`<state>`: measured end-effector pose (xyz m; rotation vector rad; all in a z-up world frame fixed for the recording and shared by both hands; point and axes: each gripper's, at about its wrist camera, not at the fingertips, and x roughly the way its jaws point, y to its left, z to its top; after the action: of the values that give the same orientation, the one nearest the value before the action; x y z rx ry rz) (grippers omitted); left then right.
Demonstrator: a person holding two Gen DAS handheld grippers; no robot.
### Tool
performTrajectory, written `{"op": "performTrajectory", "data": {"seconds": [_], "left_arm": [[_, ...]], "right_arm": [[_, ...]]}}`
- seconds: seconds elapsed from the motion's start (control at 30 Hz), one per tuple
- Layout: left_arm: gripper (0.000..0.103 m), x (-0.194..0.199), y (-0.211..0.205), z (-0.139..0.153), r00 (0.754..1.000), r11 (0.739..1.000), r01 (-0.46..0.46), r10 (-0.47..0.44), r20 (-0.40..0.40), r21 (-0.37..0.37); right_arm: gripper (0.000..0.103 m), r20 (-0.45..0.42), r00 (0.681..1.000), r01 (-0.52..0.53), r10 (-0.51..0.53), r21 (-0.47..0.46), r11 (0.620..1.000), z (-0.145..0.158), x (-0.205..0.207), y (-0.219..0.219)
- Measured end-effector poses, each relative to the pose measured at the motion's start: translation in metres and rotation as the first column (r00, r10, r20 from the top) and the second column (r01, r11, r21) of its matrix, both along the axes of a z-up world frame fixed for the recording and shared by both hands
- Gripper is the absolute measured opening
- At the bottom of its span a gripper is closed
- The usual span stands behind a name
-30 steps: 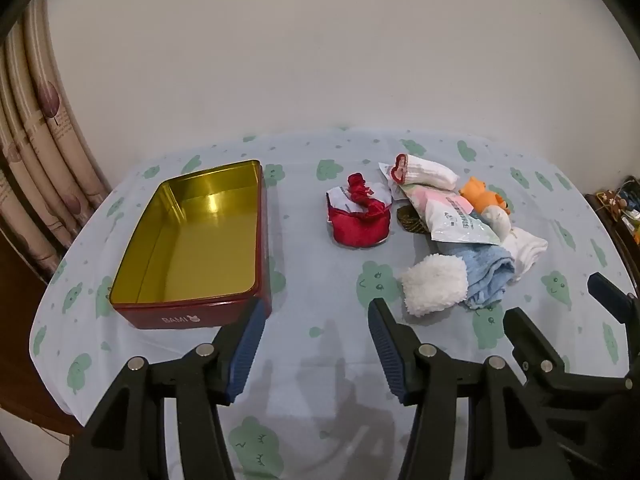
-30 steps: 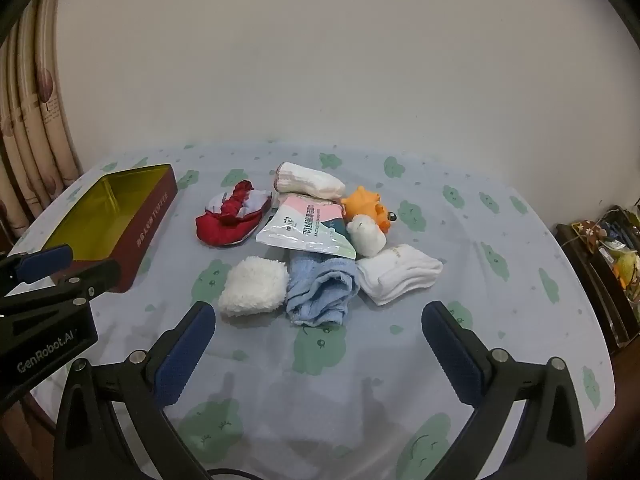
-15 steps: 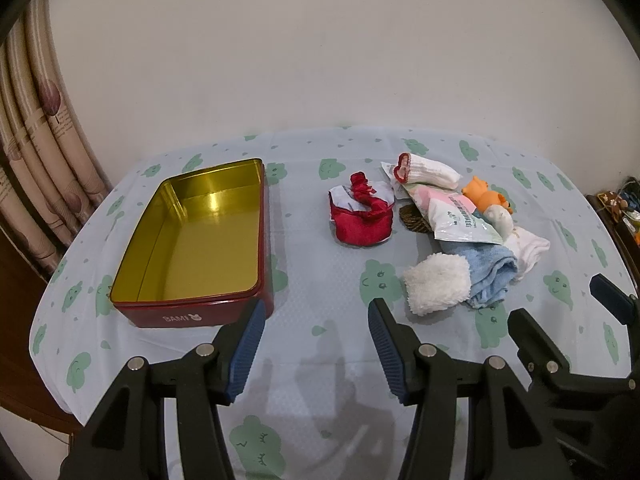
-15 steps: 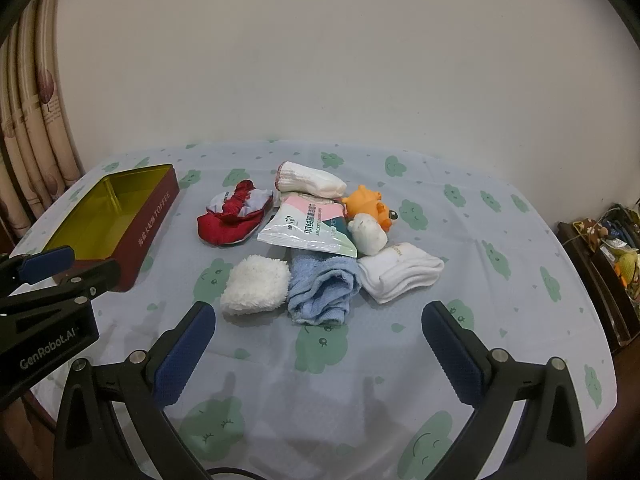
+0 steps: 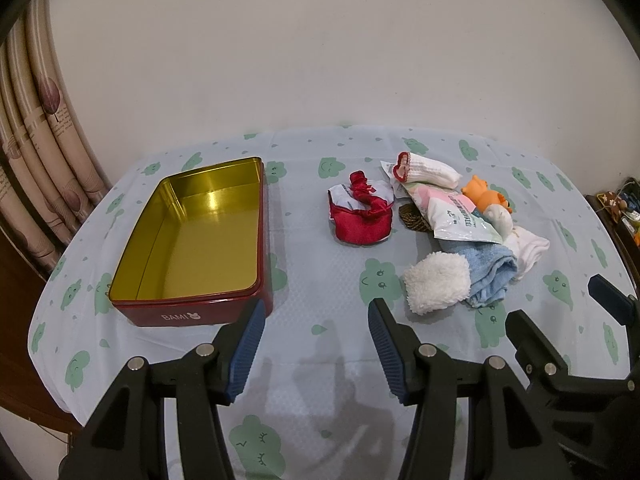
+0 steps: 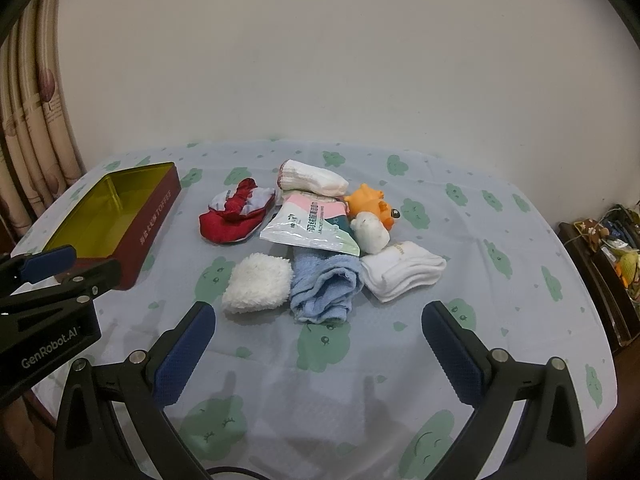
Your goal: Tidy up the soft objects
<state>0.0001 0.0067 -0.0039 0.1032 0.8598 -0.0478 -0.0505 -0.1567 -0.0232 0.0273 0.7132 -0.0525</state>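
Left tongs point(image 5: 316, 344) and right tongs point(image 6: 318, 344) both gape wide, holding nothing. The tin point(image 5: 192, 240) sits empty; the soft items point(image 6: 320, 240) lie heaped on the tabletop point(image 6: 500, 280).

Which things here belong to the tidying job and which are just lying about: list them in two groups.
For the job: red tin, fluffy white puff, blue towel, folded white socks, red pouch, red-trimmed white sock, orange plush.

Lying about: curtain, clutter on the side shelf.
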Motion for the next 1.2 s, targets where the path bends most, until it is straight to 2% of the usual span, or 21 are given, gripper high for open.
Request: {"op": "performTrajectory", "data": {"seconds": [1.2], "left_arm": [[0.055,-0.0001,-0.0008,-0.0001,1.0,1.0,-0.001,0.001,0.001,0.002]], "right_arm": [[0.102,-0.005,1.0,-0.002,0.002,0.001,1.0,-0.0027,0.0004,0.0034]]}}
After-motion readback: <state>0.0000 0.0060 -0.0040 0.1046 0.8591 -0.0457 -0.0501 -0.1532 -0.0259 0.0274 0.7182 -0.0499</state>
